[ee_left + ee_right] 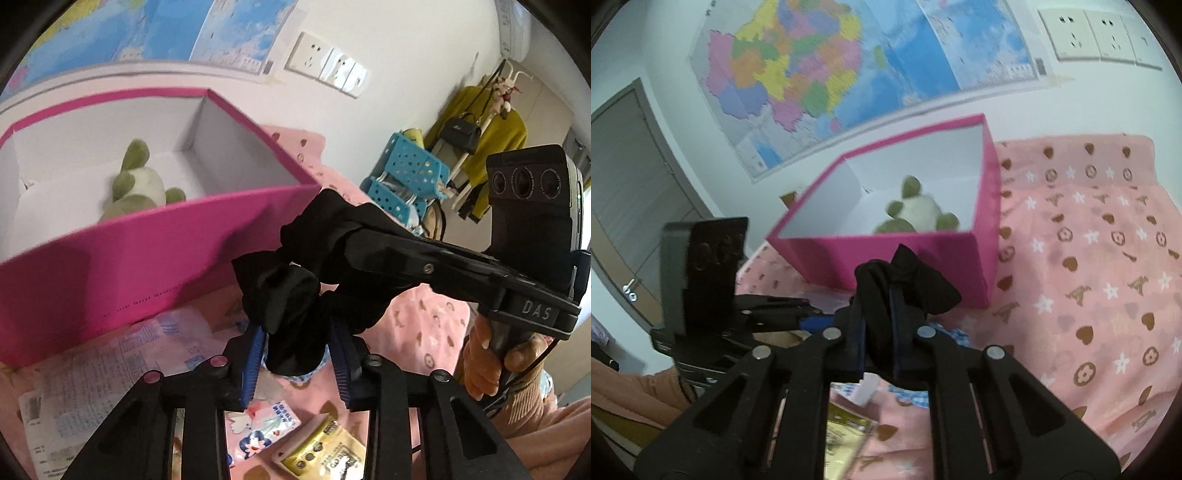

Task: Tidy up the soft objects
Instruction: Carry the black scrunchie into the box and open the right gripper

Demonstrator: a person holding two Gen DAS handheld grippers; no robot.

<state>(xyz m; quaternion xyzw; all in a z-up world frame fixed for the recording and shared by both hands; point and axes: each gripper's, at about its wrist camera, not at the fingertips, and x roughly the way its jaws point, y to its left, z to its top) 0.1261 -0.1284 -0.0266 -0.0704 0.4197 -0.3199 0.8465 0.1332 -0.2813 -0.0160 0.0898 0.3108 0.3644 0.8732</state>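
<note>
A black cloth (280, 295) (923, 288) hangs bunched above the bed, just in front of the pink box. My right gripper (351, 240) (877, 291) is shut on its upper part, and folds spill over the fingertips. In the left wrist view my left gripper (297, 354) has its blue pads (255, 362) against the cloth's lower lump on both sides. In the right wrist view the left gripper (812, 314) reaches in from the left. The open pink box (129, 266) (886, 254) holds a green and white plush toy (136, 184) (919, 210).
A pink patterned bedspread (1089, 258) lies under everything. A yellow packet (321, 446), a flowered tissue pack (258, 428) and a printed plastic package (110, 369) lie below the grippers. A blue basket (410, 173) and a coat rack (491, 129) stand beyond the bed. A hand (491, 362) holds the right gripper.
</note>
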